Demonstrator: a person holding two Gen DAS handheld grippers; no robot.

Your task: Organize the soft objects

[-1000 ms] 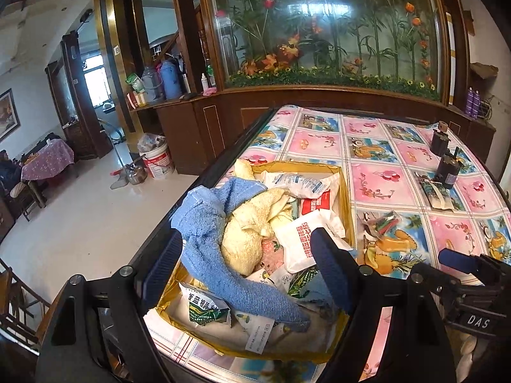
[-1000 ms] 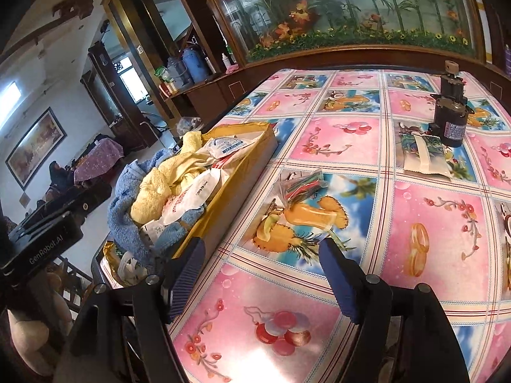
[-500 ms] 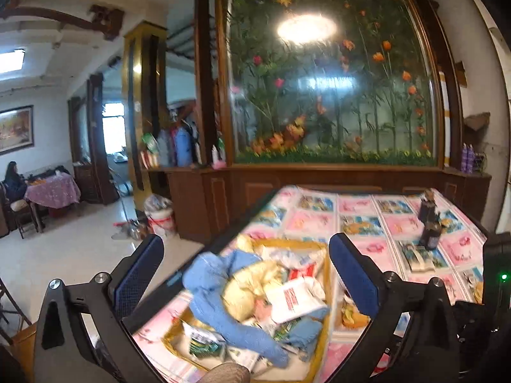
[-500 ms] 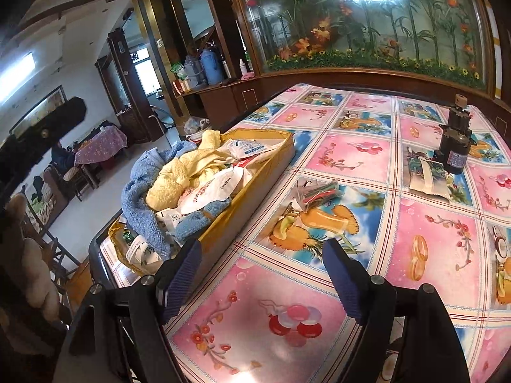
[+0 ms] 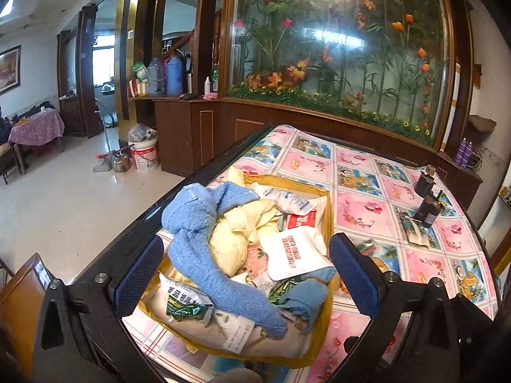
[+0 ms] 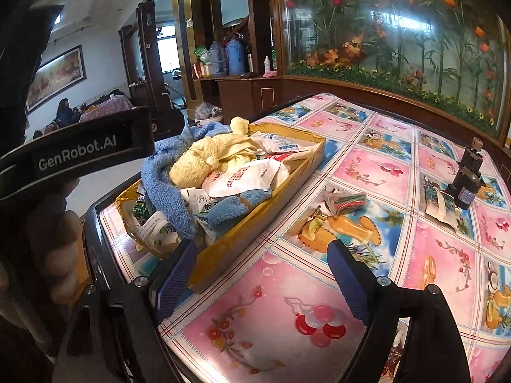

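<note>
On the left side of the table [image 5: 367, 172] we saw a yellow cardboard box [image 5: 327, 210], shallow and without a lid, standing near the table's left edge. It was full of soft things. A long blue towel [image 5: 204, 255] lay over the heap from the far left corner down to the near side, and 1 end of it hung over the box wall. Beside it, more to the middle, lay a pale yellow towel [image 5: 230, 245], partly under the blue one. To the right of the yellow towel we saw a white packet with red print [image 5: 293, 255], and behind it a white pouch with blue print [image 5: 287, 199] near the far wall. A green and white packet [image 5: 182, 303] lay at the near left corner.

Our left gripper [image 5: 242, 281] hovered above the near part of the box. Its 2 blue pads [image 5: 137, 281] stood wide apart and nothing was between them.

Our right gripper [image 6: 262, 277] was low over the tablecloth, just right of the box. Its jaws were also spread wide and empty; the left pad [image 6: 174, 277] was very near the box corner, but we could not tell if it touched.

Further right, a small clear bag with coloured strips [image 6: 345, 201] lay on the cloth. At the far right stood a dark cylindrical device [image 6: 464, 182], with a flat packet [image 6: 439, 207] beside it.
</note>
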